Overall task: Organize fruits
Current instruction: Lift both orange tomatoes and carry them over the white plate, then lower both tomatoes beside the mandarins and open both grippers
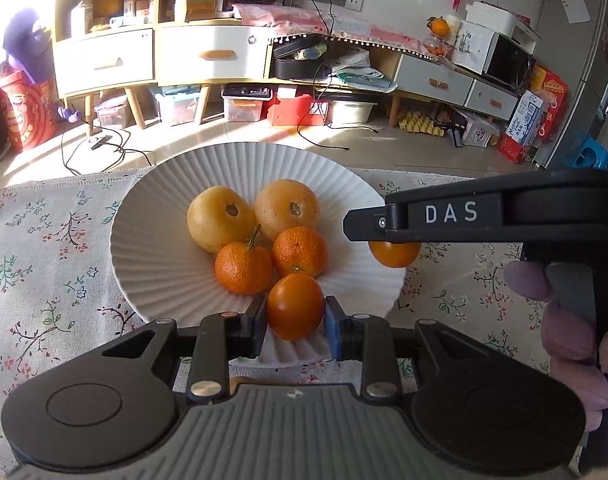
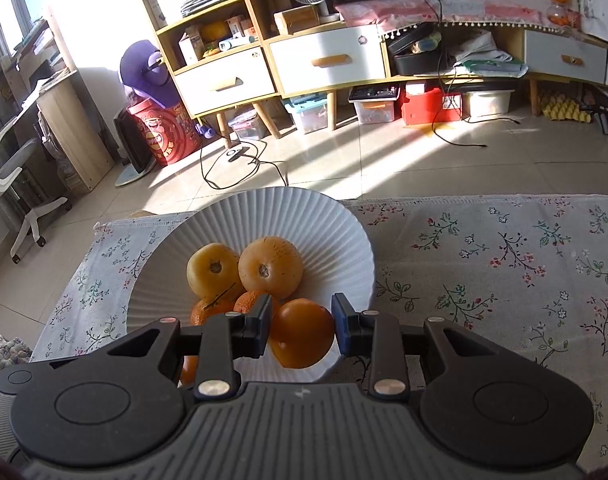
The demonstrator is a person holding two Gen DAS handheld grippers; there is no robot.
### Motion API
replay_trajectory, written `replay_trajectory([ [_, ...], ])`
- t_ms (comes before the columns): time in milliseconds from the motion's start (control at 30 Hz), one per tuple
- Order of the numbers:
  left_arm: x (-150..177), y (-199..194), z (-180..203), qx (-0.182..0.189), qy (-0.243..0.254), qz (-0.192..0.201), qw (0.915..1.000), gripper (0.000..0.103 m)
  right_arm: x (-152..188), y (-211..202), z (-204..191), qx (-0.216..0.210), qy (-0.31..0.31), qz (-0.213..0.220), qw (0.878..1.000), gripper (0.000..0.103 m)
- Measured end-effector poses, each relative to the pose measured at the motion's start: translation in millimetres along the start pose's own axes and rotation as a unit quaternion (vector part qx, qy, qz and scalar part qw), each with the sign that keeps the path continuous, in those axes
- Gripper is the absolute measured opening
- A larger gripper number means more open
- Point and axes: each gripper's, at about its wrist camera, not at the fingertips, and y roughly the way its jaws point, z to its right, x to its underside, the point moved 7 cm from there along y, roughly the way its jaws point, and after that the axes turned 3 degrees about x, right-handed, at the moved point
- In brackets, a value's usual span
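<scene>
The left gripper (image 1: 295, 322) is squeezing a smooth orange fruit (image 1: 295, 306) between its fingers, over the near rim of the white ridged plate (image 1: 151, 256). The right gripper (image 2: 301, 330) is squeezing another orange fruit (image 2: 301, 332) there too. Farther in, two tangerines (image 1: 243, 268) and two yellow fruits (image 1: 219, 218) are sitting on the plate on the flowered bench cloth (image 1: 43, 248).

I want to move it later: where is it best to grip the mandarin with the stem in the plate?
Probably grip the stemmed mandarin across its round middle, coming from above; other fruit crowd it in the plate, and the stem stands up, so keep the fingers either side of it.
</scene>
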Motion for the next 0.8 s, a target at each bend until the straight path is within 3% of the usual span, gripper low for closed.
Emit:
replay_trajectory([
  [800, -2, 7, -2, 0.007, 0.001, -0.003, 1.0, 0.02, 2, 14, -7, 0.014, -0.025, 0.002, 1.0, 0.03],
])
